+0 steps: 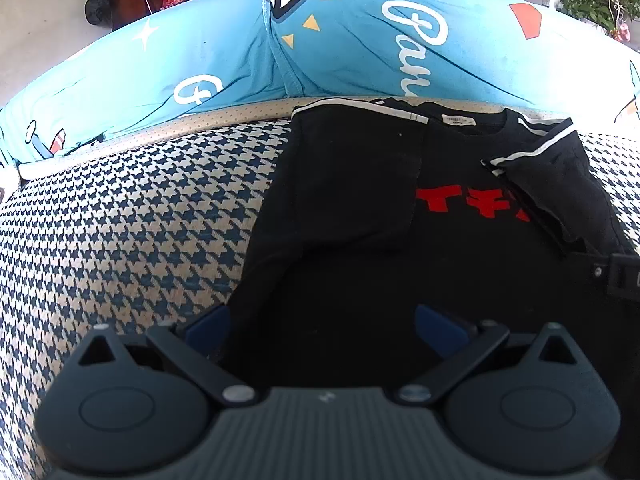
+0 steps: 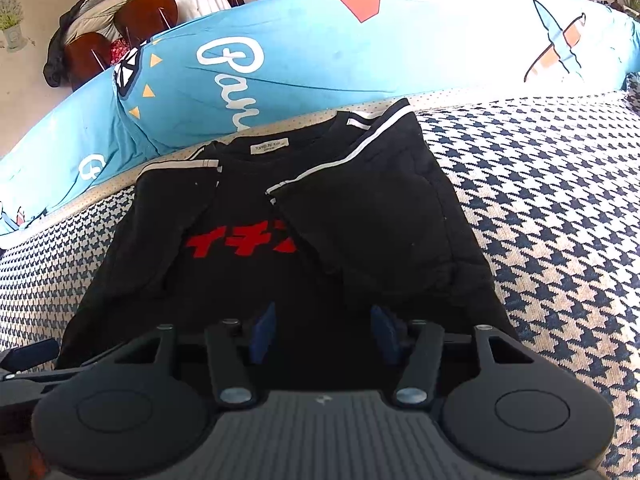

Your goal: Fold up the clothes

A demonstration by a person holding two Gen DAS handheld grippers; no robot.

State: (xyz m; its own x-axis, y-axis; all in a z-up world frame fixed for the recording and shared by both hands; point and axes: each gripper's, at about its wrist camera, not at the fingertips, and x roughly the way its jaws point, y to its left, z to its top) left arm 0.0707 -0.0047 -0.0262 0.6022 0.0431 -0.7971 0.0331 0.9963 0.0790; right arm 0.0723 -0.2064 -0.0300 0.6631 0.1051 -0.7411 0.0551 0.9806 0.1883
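Both tools, the left tool [image 1: 322, 330] spread wide and the right tool [image 2: 324, 334] parted, are being held low and released over the black shirt [image 2: 320, 216] lying, sleeves folded inward, on the houndstooth cushion [image 2: 560, 200].

1. The black shirt's [image 1: 360, 200] red lettering [image 1: 472, 202] is partly covered at 3 o'clock by the folded sleeve [image 1: 568, 184].
2. Its neck label [image 2: 269, 147] text is too small to read.
3. Its lower hem is hidden at 6 o'clock.
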